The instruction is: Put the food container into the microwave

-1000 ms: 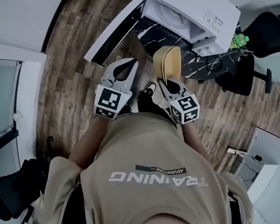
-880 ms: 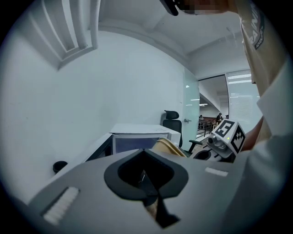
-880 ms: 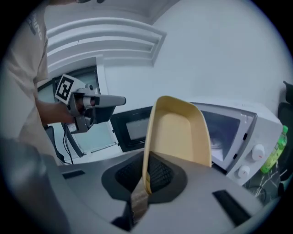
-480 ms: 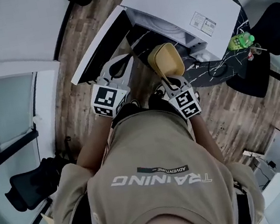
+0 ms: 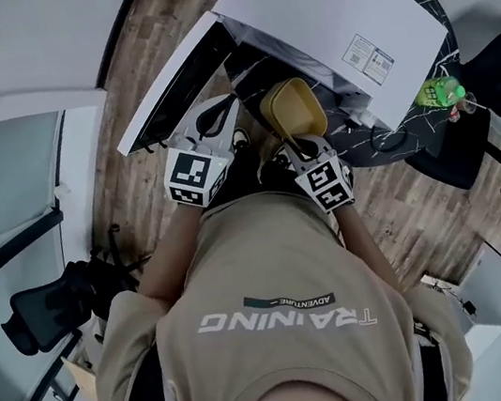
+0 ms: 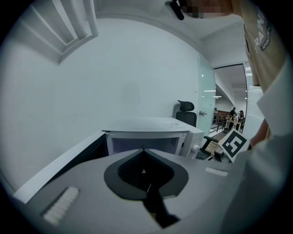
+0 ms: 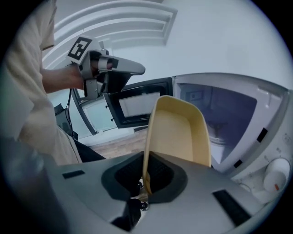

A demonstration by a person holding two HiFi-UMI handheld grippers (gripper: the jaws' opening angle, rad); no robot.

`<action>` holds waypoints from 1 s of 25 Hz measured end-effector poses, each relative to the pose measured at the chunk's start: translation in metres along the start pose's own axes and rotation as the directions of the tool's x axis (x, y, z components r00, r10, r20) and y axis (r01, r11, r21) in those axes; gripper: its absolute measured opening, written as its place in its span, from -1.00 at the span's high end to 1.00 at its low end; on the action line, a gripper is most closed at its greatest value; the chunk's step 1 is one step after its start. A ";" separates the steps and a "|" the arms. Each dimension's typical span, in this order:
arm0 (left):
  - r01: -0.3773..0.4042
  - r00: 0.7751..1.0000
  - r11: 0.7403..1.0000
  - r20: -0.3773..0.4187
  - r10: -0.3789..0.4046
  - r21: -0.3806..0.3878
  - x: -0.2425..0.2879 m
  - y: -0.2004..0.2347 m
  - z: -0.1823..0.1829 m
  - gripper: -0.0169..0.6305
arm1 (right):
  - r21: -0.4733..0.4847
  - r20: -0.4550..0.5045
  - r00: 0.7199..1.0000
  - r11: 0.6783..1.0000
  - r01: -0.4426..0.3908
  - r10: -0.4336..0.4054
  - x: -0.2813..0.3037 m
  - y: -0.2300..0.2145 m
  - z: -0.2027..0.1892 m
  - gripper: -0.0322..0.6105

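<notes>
Holding the yellow food container (image 5: 292, 110) by one thin wall, my right gripper (image 5: 302, 145) has its fingers squeezed tight on it. In the right gripper view the container (image 7: 178, 130) sticks out from my right gripper (image 7: 145, 160), tipped on its side, and I can see it is empty. It hangs in the air just in front of the white microwave (image 5: 333, 10), close to the open mouth but not in it yet. The microwave (image 7: 224, 116) shows its bare inside, with a round white knob (image 7: 274, 176) on the front. Its door (image 5: 172, 86) stands wide open on my left side, and the dark window of the door (image 7: 137, 104) faces me. My left gripper (image 5: 226, 108) floats near that door, touching nothing. In the left gripper view my left gripper (image 6: 143, 150) has its fingers pressed together with nothing between them. The microwave sits on a dark table (image 5: 367, 128), and a green bottle (image 5: 439, 95) shows off to the right.
</notes>
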State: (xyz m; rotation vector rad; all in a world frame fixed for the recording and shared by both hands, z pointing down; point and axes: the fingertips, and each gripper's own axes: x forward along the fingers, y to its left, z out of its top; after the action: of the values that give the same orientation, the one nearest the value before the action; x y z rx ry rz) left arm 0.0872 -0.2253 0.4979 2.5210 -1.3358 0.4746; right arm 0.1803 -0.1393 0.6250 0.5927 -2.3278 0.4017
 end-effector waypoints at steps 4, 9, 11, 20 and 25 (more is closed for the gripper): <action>0.036 0.999 0.999 0.023 -0.036 0.008 0.018 0.010 0.002 0.98 | -0.050 -0.049 0.999 0.999 0.019 -0.021 0.015 -0.015 0.014 0.83; 0.123 0.992 0.992 0.016 -0.123 0.029 0.034 0.010 -0.007 0.98 | -0.040 -0.111 0.993 0.998 0.043 -0.047 0.020 -0.021 0.033 0.83; 0.150 0.988 0.987 0.024 -0.152 0.060 0.037 0.016 -0.004 0.98 | -0.006 -0.125 0.989 0.997 0.072 -0.073 0.027 -0.028 0.042 0.83; 0.269 0.963 0.963 0.029 -0.269 0.019 0.052 0.036 -0.031 0.98 | -0.076 -0.301 0.922 0.970 0.230 -0.242 0.065 -0.074 0.043 0.83; 0.303 0.953 0.953 0.010 -0.303 0.023 0.056 0.032 -0.039 0.98 | -0.209 -0.349 0.888 0.948 0.238 -0.300 0.072 -0.095 0.045 0.83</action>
State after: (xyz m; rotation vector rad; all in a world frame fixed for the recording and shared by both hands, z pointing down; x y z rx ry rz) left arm 0.0839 -0.2705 0.5573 2.6859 -0.9252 0.4080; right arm 0.1578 -0.2611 0.6542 0.6833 -1.8552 0.1736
